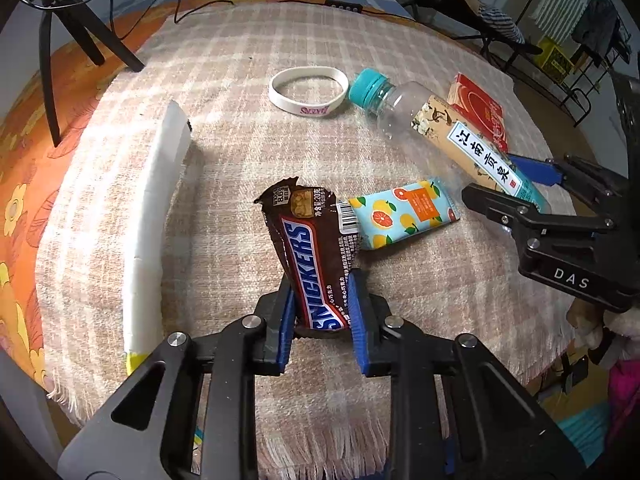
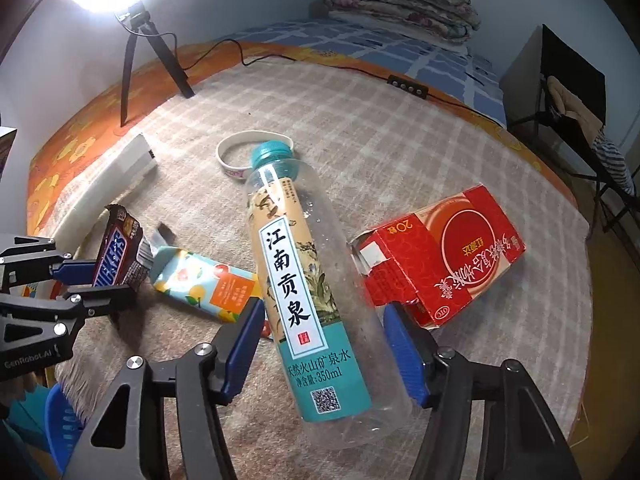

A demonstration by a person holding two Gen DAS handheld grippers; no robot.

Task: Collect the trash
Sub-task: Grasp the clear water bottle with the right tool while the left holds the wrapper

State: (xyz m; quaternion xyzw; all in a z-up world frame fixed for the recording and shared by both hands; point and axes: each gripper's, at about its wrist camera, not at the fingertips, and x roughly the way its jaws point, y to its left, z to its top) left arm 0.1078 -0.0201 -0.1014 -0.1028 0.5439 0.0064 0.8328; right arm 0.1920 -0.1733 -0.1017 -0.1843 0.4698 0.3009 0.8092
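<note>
My left gripper [image 1: 322,304] is shut on a brown Snickers wrapper [image 1: 312,252] and holds it upright over the checked cloth; it also shows in the right wrist view [image 2: 116,258]. My right gripper [image 2: 324,344] is shut on an empty plastic water bottle [image 2: 304,280] with a teal cap, gripped near its lower label, tilted; the bottle also shows in the left wrist view [image 1: 440,128]. A citrus-print packet [image 1: 404,212] lies flat just beyond the Snickers wrapper. A torn red carton [image 2: 444,256] lies right of the bottle.
A white wristband [image 1: 308,90] lies at the far middle of the cloth. A long white box [image 1: 156,216] lies along the left. A black tripod [image 1: 72,40] stands at the far left, with a cable. The cloth's fringed edge [image 1: 320,440] is near me.
</note>
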